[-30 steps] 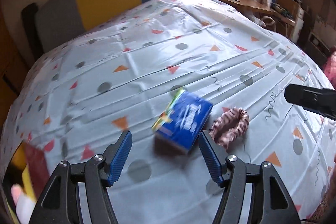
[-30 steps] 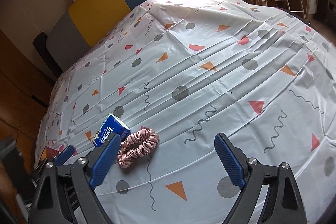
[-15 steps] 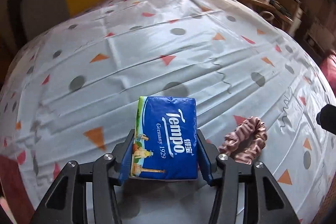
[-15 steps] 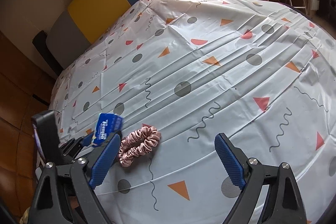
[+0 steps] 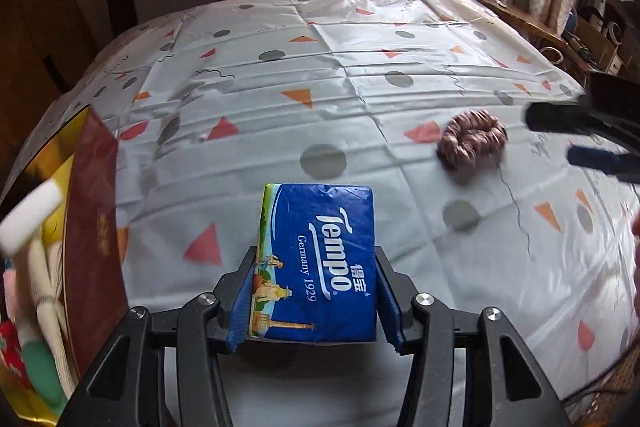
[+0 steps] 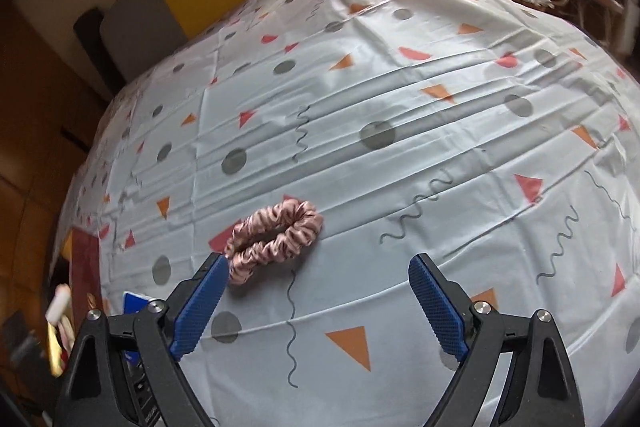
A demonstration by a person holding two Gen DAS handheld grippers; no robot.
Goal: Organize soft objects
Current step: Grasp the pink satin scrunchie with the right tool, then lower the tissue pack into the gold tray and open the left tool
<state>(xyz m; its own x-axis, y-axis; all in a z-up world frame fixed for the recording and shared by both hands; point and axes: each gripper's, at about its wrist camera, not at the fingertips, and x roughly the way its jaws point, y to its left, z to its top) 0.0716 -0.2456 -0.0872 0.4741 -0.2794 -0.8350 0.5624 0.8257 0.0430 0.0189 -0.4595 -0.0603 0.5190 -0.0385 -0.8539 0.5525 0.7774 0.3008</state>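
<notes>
Tissue pack (image 5: pixel 320 259) clamped in left claw (image 5: pixel 316 301); right claw (image 6: pixel 318 309) wide, empty.

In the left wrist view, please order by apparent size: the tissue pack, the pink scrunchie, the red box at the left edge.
1. Red box, partly cut off.
2. Tissue pack, clamped in the left gripper close to the camera, so it looks enlarged.
3. Pink scrunchie, farther off on the tablecloth.

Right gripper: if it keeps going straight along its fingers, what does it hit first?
Most likely the pink scrunchie, lying just ahead of the open right gripper and closer to its left finger. Nothing stands between them. Depth is unclear, so it could meet the patterned tablecloth just short of it instead.
</notes>
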